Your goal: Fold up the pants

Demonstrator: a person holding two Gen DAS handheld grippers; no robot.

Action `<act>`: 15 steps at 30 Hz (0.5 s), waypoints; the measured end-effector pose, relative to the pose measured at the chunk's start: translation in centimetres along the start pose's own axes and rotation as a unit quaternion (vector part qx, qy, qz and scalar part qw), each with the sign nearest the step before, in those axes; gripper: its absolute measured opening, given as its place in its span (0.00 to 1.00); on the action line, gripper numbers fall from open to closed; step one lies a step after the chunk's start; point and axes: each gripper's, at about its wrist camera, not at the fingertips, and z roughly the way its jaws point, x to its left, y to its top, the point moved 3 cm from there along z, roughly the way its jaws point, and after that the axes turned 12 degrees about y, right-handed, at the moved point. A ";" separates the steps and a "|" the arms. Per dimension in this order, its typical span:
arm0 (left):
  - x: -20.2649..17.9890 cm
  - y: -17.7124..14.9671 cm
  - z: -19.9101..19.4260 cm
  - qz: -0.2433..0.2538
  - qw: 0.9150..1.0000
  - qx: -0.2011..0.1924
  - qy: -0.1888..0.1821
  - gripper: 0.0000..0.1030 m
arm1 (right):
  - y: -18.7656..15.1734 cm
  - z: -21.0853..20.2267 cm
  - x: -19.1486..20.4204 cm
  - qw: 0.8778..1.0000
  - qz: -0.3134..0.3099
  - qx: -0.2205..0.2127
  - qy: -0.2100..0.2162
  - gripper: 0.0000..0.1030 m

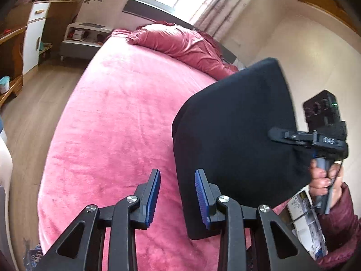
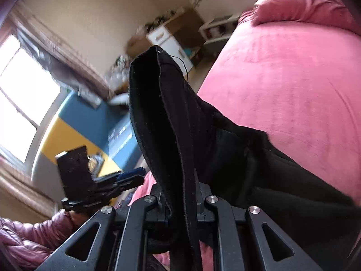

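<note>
Gripping the black pants [image 2: 180, 135], the right claw [image 1: 274, 133] is clamped; the left claw [image 1: 178, 198] gapes empty; no legible writing.

I am noting matt black knit cloth pants [image 2: 180, 122] with a fuzzy raw hem; a plush pink fleece bed cover [image 1: 108, 117]; my left gripper [image 1: 178, 194] showing ribbed blue rubber pads [image 1: 199, 192], matt black plastic arms and shiny metal rivets.
</note>
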 end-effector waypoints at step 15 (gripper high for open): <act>-11.5 -3.3 5.4 0.119 0.989 0.071 -0.043 0.33 | -8.4 -10.4 -12.8 0.975 0.176 -0.102 -0.087 0.13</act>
